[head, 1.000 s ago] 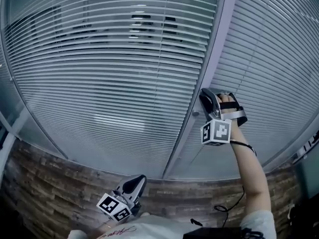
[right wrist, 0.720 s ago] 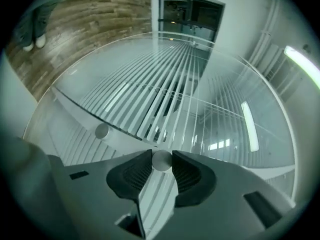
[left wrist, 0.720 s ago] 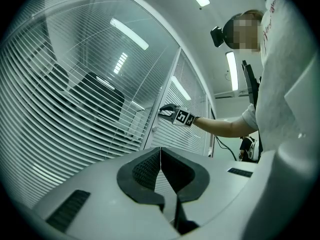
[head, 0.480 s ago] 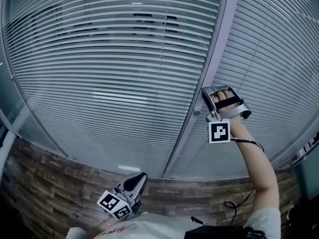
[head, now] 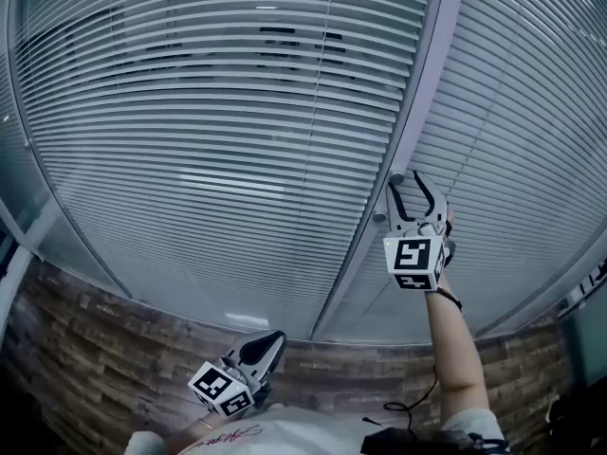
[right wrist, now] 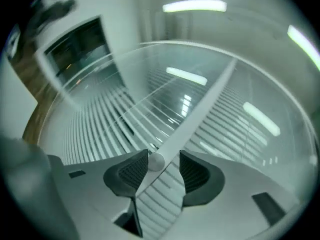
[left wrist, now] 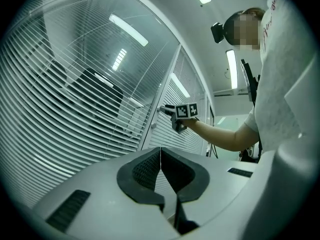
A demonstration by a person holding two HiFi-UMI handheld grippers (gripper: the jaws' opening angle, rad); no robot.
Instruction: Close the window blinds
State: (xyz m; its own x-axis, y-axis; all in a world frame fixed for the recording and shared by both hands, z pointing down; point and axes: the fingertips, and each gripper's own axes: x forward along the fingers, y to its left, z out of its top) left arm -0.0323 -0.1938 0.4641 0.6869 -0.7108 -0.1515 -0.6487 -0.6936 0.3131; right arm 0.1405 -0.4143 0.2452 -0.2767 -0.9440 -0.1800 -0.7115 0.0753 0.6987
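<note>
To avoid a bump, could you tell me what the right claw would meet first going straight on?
Probably the small round knob on the frame bar, which sits between the opening jaws of the right claw; depth is unclear.

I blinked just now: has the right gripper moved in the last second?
Yes. Against the window post, the right gripper has turned: its body, earlier out to the post's right, now hangs below its jaws, which are opening around the knob.

Grey right hand-held gripper (head: 408, 186) carries black-and-white marker cube (head: 413, 262).
</note>
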